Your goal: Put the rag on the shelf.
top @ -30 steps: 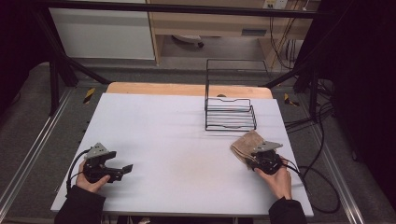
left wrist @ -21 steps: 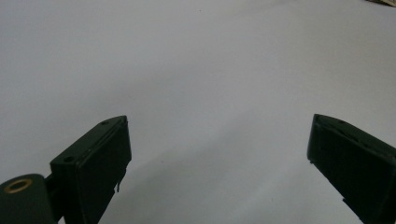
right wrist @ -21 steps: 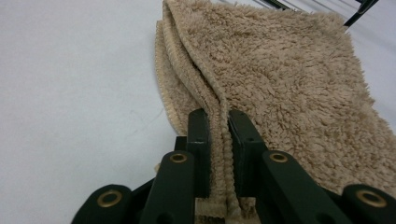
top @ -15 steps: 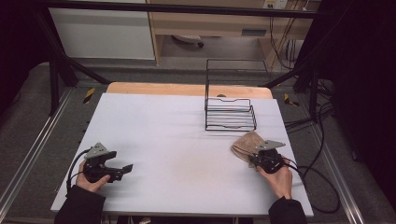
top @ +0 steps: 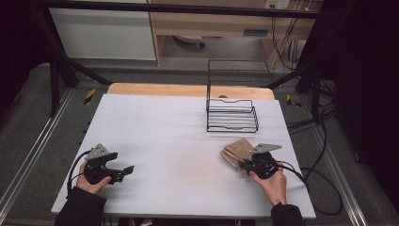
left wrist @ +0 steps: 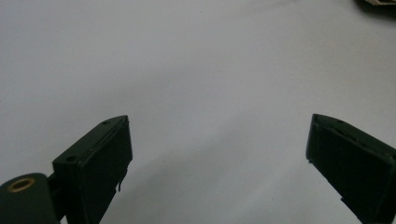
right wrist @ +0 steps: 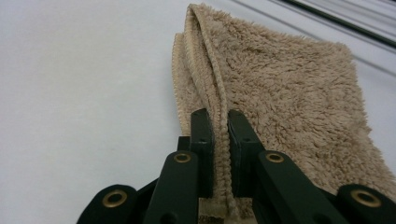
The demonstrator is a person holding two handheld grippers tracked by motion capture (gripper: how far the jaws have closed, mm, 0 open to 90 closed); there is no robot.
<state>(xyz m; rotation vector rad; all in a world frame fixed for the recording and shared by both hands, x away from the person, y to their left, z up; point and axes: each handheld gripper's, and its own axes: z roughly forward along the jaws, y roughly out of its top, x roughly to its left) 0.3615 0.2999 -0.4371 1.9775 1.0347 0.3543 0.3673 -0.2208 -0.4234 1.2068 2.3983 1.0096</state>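
Observation:
A folded tan towel lies on the white table at the front right. My right gripper is shut on the towel's near hemmed edge, and its jaws pinch the fold between them. At the front left, my left gripper rests low over the table, held by a hand. Its jaws stand wide apart with bare white table between them.
A black wire rack stands at the back right of the table, just beyond the towel. A wooden strip runs along the table's far edge. Cables trail off the right side.
The right gripper and the towel's near edge have shifted slightly toward the front. The left gripper has not moved.

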